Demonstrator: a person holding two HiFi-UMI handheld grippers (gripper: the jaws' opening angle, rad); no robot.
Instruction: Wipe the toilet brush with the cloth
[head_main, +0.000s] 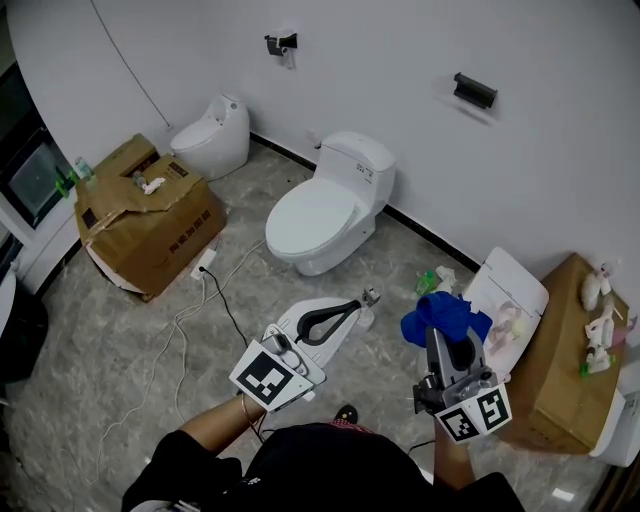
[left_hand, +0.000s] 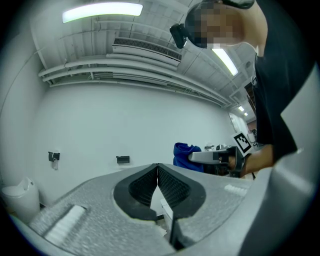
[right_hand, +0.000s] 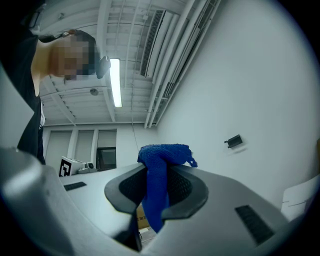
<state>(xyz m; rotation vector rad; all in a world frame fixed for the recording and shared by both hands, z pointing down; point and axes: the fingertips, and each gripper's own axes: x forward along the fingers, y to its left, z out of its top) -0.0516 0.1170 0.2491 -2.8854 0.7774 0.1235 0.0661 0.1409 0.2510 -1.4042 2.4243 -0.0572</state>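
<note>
In the head view my right gripper (head_main: 441, 330) points away from me at lower right, shut on a blue cloth (head_main: 444, 314) that bunches over its tips. The right gripper view shows the cloth (right_hand: 159, 172) pinched between the jaws and hanging below them. My left gripper (head_main: 352, 308) is at lower centre with its jaws shut and nothing between them; in the left gripper view its black pads (left_hand: 172, 187) meet along one line. A small white and grey object (head_main: 367, 303) stands on the floor just past the left tips; I cannot tell whether it is the toilet brush.
A white toilet (head_main: 325, 215) stands ahead by the wall and a smaller one (head_main: 215, 135) at far left. An open cardboard box (head_main: 150, 215) sits on the left, another (head_main: 565, 360) on the right beside a white lid (head_main: 510, 290). Cables (head_main: 215, 290) trail over the floor.
</note>
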